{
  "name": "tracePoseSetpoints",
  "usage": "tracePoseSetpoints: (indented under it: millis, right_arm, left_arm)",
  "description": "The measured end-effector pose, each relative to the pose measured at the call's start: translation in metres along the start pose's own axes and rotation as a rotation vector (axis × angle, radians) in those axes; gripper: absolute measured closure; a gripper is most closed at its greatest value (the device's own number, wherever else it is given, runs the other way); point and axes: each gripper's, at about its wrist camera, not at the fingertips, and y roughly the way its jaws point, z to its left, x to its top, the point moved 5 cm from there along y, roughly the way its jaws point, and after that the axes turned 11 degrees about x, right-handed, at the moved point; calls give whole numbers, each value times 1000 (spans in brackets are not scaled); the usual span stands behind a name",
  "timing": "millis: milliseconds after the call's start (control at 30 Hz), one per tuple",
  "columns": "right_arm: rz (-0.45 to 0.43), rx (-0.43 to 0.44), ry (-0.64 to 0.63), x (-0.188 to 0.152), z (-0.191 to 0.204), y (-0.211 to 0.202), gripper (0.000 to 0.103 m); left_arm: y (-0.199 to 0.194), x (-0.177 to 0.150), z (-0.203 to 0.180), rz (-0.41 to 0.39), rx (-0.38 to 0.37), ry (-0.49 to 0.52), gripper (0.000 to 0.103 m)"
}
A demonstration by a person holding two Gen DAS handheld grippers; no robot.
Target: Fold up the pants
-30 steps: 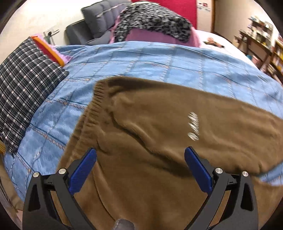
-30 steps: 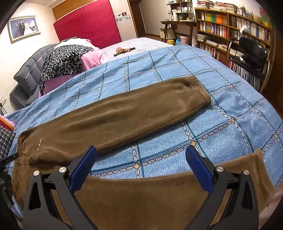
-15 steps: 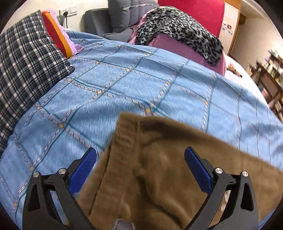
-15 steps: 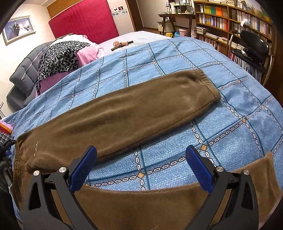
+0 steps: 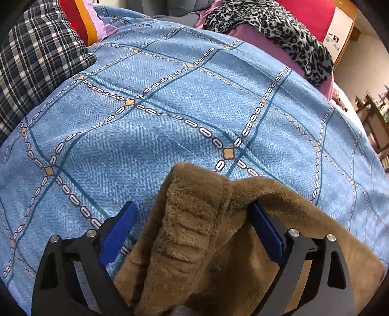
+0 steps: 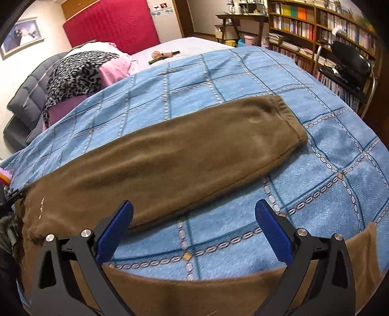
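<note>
Closest in, the ribbed waistband corner of the brown fleece pants (image 5: 194, 233) is bunched up between the blue pads of the left gripper (image 5: 192, 231). The jaws are wide but closing; the right pad is touched by the fabric, while a gap is left at the left pad, so nothing's clamped yet. On the other side, the right gripper (image 6: 194, 228) is held with its jaws spread wide apart over the blue quilt (image 6: 243, 233), nothing between them. The near pant leg (image 6: 194, 291) is draped along the near edge of the bed under that gripper, and the far pant leg (image 6: 170, 155) is laid out flat across the quilt, cuff off to the right, well apart from the near one.

Further out on the left, a plaid pillow (image 5: 36, 60) and an orange-red striped one (image 5: 82, 21) are seen. Past those, a leopard-print cloth (image 6: 75, 73) is heaped over pink bedding (image 6: 114, 68), with a grey sofa (image 6: 24, 107) and a red panel (image 6: 111, 24) behind. On the far right the bed's edge is crowded by a black chair (image 6: 350, 63) and bookshelves (image 6: 304, 26).
</note>
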Motion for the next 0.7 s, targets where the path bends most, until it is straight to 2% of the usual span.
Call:
tracePoseSetpoints:
  millis: [67,133,233,333,400,533,700]
  right_arm:
    - [5,-1,33,8,-14,4,2]
    - [10,-11,57,21,-33,9,2]
    - [-24,-57,91,53,-67,12,2]
    - [-66,-108,127,86,-101,18,2]
    - [-72,-106,144,107,-118,26,2]
    - [-90,-53,257,144,-153,44,2]
    - [-67,-64,251,172,-168,74,3]
  left_arm:
    - [-2,1,-3,-9,-13,10,22]
    - [-5,1,-7,-17,-28,22,38]
    - [-12,2,-9,-28,-38,16,58]
    - [-20,2,-7,-35,-59,2,68]
    - [-28,1,-4,-48,-78,-8,70]
    - [-41,0,-4,-70,-83,-12,71]
    - [-54,0,-5,-82,-90,-12,72]
